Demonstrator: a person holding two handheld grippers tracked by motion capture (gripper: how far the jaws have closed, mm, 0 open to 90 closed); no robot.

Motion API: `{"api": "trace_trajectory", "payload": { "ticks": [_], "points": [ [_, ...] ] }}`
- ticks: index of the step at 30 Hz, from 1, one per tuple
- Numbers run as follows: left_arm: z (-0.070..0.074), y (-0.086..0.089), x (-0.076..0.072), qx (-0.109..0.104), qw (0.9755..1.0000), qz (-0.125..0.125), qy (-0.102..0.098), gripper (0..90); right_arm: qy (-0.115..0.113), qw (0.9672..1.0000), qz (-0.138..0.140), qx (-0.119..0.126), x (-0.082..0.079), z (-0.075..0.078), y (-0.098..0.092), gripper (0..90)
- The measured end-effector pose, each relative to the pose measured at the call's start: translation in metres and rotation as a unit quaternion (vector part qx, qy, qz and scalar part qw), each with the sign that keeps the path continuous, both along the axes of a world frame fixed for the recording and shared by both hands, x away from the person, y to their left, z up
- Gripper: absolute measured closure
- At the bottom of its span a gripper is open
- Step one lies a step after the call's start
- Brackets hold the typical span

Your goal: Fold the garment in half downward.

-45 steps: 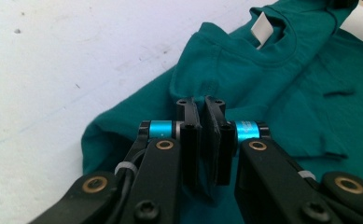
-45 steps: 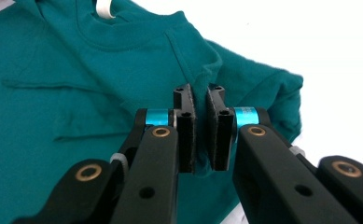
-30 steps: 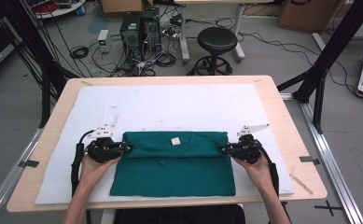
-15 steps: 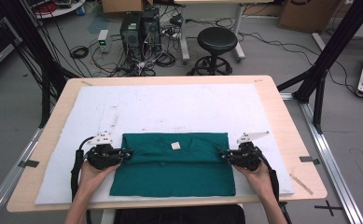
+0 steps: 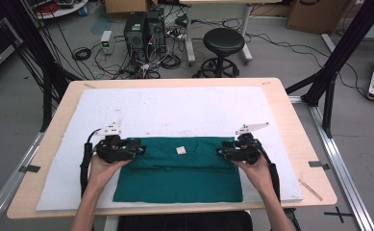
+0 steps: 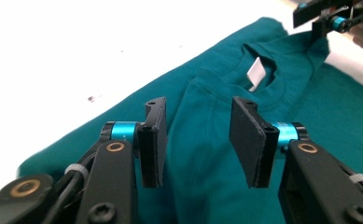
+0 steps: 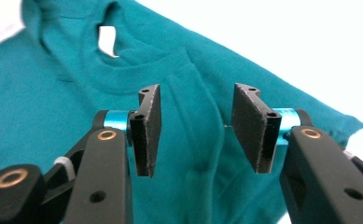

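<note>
Just 1 tee (image 5: 177,173), 2 grippers, jaws apart.

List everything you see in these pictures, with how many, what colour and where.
Shirt: one, teal, folded on the mat's near edge.
Label: one, white, at the shirt's collar.
Mat: one, white, covering the table.
Table: one, light wood.
Stool: one, black, on the floor beyond the table.
Computer towers: two, dark, beyond the table.
Left tool: black, jaws just opened, at the shirt's left end.
Right tool: black, jaws just opened, at the right end.
</note>
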State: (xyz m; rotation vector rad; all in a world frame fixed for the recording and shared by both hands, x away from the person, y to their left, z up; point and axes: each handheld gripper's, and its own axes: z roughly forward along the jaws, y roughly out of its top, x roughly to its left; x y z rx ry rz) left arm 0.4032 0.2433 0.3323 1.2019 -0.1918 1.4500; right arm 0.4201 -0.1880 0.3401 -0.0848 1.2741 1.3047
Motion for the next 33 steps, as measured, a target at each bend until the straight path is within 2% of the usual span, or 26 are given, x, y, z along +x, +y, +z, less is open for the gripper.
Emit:
{"api": "trace_trajectory", "payload": {
  "ticks": [4, 6, 9, 10, 11, 13, 15, 20, 26, 30, 33],
  "points": [
    [0.014, -0.015, 0.007, -0.005, 0.9989, 0.042, 0.022, 56.1, 0.025, 0.9993, -0.028, 0.009, 0.007, 0.012, 0.01, 52.3],
    [0.018, -0.017, 0.013, -0.004, 0.9983, 0.046, 0.037, 56.4, 0.038, 0.9982, -0.044, 0.009, 0.012, 0.015, 0.014, 52.7],
    [0.019, -0.017, 0.016, 0.009, 0.9973, 0.053, 0.049, 66.1, 0.046, 0.9973, -0.057, -0.005, 0.016, 0.014, 0.018, 64.3],
    [0.018, -0.017, 0.016, 0.014, 0.9971, 0.055, 0.05, 71.8, 0.049, 0.9973, -0.054, -0.011, 0.016, 0.013, 0.018, 72.1],
    [0.017, -0.017, 0.015, 0.017, 0.9971, 0.055, 0.049, 75.5, 0.049, 0.9975, -0.048, -0.019, 0.016, 0.012, 0.018, 76.0],
    [0.013, -0.017, 0.012, 0.026, 0.9976, 0.046, 0.044, 82.7, 0.041, 0.9978, -0.045, -0.027, 0.014, 0.009, 0.018, 82.6],
    [0.008, -0.017, 0.008, 0.036, 0.9977, 0.046, 0.035, 87.0, 0.033, 0.9981, -0.041, -0.031, 0.012, 0.004, 0.017, 84.7],
    [-0.007, -0.017, 0.001, 0.054, 0.9976, 0.037, 0.023, 88.0, 0.026, 0.9986, -0.022, -0.042, 0.008, -0.01, 0.01, 86.5],
    [-0.03, -0.006, 0.008, 0.07, 0.9969, 0.013, 0.033, 88.0, 0.032, 0.9978, -0.007, -0.058, 0.01, -0.031, -0.005, 88.0],
    [-0.044, 0.001, 0.011, 0.078, 0.9962, 0.012, 0.037, 88.0, 0.033, 0.997, 0.005, -0.069, 0.013, -0.043, -0.01, 88.2],
    [-0.053, 0.001, 0.013, 0.086, 0.9955, 0.014, 0.036, 88.1, 0.033, 0.9964, 0.0, -0.078, 0.014, -0.051, -0.009, 88.2]
  ]
}}
